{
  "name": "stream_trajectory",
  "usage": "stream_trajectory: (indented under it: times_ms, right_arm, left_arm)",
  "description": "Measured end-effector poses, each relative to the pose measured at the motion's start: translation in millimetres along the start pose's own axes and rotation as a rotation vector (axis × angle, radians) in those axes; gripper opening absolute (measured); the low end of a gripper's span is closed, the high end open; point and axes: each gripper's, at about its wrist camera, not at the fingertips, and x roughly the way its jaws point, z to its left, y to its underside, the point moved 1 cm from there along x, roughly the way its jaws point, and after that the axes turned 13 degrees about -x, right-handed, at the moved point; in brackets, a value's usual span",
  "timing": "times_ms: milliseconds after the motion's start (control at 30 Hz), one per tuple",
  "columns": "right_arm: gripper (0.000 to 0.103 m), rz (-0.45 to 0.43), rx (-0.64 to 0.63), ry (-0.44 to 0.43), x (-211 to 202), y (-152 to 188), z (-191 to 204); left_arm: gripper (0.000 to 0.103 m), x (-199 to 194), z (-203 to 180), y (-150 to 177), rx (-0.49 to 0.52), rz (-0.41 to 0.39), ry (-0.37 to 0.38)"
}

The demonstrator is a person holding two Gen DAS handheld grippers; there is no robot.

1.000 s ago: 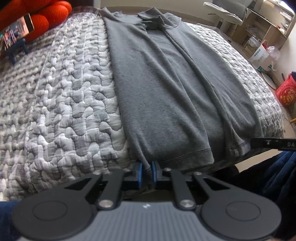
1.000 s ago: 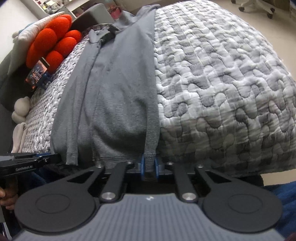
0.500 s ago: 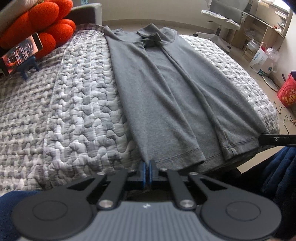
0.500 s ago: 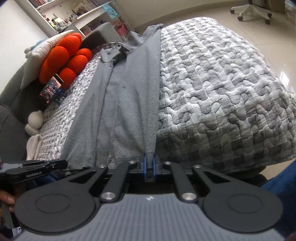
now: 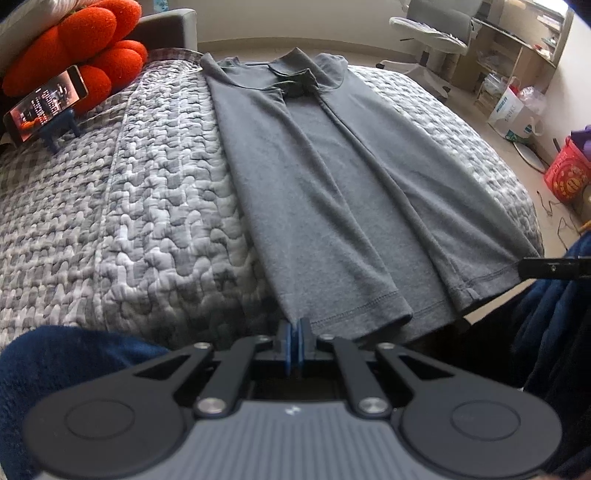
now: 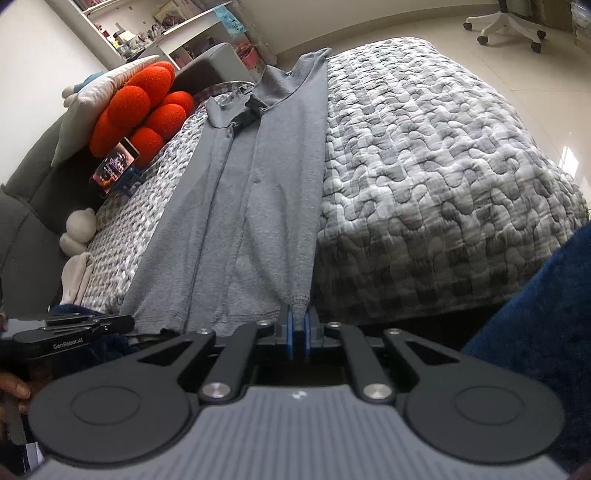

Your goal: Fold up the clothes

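A grey polo shirt (image 5: 332,177) lies lengthwise on the quilted bed (image 5: 147,221), collar at the far end, both sides folded inward. My left gripper (image 5: 294,326) is shut on the hem's near left corner. In the right wrist view the same shirt (image 6: 251,206) stretches away, and my right gripper (image 6: 298,319) is shut on the hem's near right corner, the cloth bunched between its blue pads. Each gripper shows at the edge of the other's view: the right one (image 5: 554,267), the left one (image 6: 74,328).
Orange round cushions (image 5: 85,55) and a phone on a blue stand (image 5: 44,103) sit at the bed's far left. A white office chair (image 5: 432,33), a desk, bags and a red basket (image 5: 569,173) stand on the floor to the right. Blue sleeves frame the near edge.
Both grippers have pulled back and up with the hem corners, drawing the shirt taut toward the bed's near edge. The hem has lifted off the edge and more of the room shows.
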Motion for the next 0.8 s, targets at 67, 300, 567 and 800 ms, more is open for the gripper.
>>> stream_trajectory:
  times_ms: [67, 300, 567, 800]
  right_arm:
    - [0.008, 0.012, -0.009, 0.008, 4.9, -1.6, 2.8]
    - [0.016, 0.059, 0.002, -0.005, 15.0, -4.3, 1.6]
    - [0.04, 0.1, -0.098, 0.036, 12.9, -23.7, 9.7]
    - [0.04, -0.023, -0.194, 0.106, 27.1, -107.7, -15.3]
  left_arm:
    - [0.003, 3.0, -1.6, -0.1, 0.009, 0.002, -0.016]
    - [0.005, 14.4, 3.5, -3.2, 0.005, 0.069, 0.016]
    - [0.014, -13.8, 18.3, -30.6, 0.026, 0.004, 0.037]
    - [0.015, 23.7, 19.5, -127.7, -0.052, -0.101, 0.027]
